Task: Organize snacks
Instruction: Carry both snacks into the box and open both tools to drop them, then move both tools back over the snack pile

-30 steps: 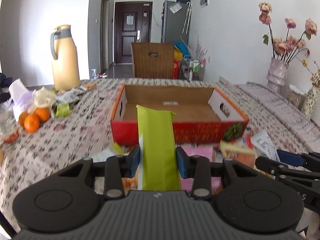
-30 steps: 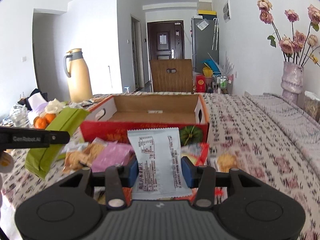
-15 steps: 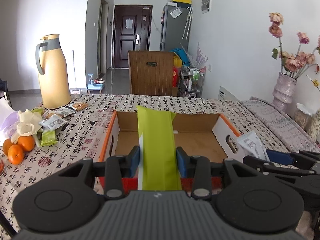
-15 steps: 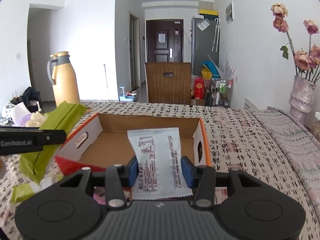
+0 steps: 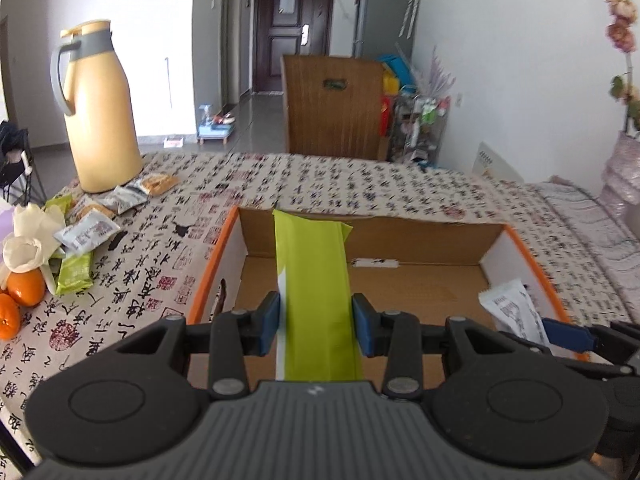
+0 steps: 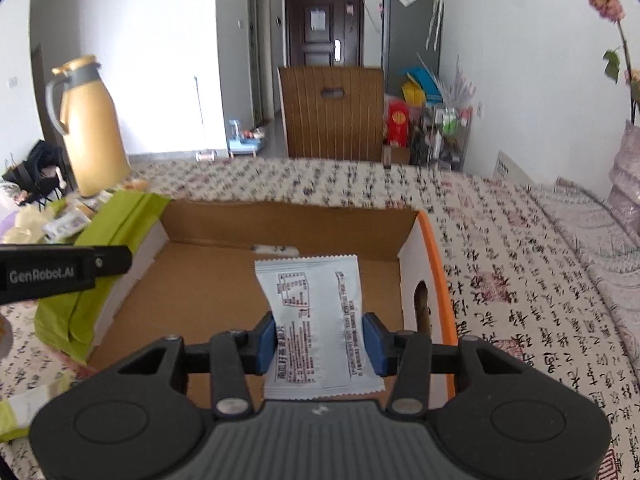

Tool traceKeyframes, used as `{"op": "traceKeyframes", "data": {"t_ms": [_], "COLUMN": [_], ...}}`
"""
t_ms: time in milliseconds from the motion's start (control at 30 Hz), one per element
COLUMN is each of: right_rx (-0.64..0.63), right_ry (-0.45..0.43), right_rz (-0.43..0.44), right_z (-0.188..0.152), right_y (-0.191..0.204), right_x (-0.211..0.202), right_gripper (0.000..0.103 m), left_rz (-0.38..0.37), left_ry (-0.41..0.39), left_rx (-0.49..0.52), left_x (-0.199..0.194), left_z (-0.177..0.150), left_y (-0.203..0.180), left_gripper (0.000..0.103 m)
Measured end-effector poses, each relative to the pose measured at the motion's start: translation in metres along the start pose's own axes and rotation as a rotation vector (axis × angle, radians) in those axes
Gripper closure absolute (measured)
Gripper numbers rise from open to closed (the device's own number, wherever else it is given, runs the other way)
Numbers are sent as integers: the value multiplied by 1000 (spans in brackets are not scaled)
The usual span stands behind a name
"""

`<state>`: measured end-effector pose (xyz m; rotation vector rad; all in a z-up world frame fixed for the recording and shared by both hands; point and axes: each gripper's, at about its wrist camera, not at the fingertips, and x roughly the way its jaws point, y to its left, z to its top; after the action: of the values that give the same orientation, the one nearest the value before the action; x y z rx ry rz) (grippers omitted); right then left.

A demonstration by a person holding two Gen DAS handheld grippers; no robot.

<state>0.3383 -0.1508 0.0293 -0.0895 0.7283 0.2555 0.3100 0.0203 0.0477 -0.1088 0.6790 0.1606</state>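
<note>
My left gripper (image 5: 316, 322) is shut on a long green snack packet (image 5: 314, 280) and holds it above the left part of an open cardboard box (image 5: 420, 236) with an orange rim. My right gripper (image 6: 320, 338) is shut on a white snack packet (image 6: 316, 316) and holds it above the right part of the same box (image 6: 280, 220). The box floor that shows is bare cardboard. The white packet also shows in the left wrist view (image 5: 514, 310), and the green packet in the right wrist view (image 6: 100, 256).
A yellow thermos jug (image 5: 100, 116) stands at the table's far left. Several loose snack packets (image 5: 92, 220), oranges (image 5: 26, 292) and white tissue lie left of the box. A wooden chair (image 5: 332, 108) stands behind the table. A flower vase (image 6: 626, 172) stands far right.
Both grippers have risen and moved forward with their packets, from in front of the red box wall to above the box's inside. The snacks in front of the box have dropped from view.
</note>
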Motion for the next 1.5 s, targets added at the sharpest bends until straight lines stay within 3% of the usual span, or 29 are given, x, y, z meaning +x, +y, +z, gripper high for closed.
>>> {"op": "traceKeyframes", "data": {"t_ms": [333,833,867,967,1033,1167,1233,1300,1500], "right_rx": [47,59,60,63,69,61,55,54,70], "right_ry": [154,218,218,212,201,163,136,96,9], "right_rz": [-10,2,1,0,12,24,24,6,17], "right_z": [-7,-20,-20,-19,-18,-16,-15,-14,-19], "right_y": [-10,-7,-7,-7,-8,-5,-2,-3,-12], "right_x": [43,46,45,43,40,29,21,10,-23], "right_gripper": [58,58,58,58,53,44,30,11,7], "left_rz": [31,17,14,15,17,9,13,10,3], "left_ry": [113,147,144,123,101,72,58,38,-14], "left_rx": [17,19,19,24,26,16,5,-8,-33], "left_x": [42,40,38,31,26,15,10,2,-26], "left_z": [-18,-32,-32,-31,-30,-26,-25,-24,-25], "left_y": [0,-5,-6,-6,-6,-3,0,3,15], "left_gripper": [63,65,63,45,25,17,5,1,0]}}
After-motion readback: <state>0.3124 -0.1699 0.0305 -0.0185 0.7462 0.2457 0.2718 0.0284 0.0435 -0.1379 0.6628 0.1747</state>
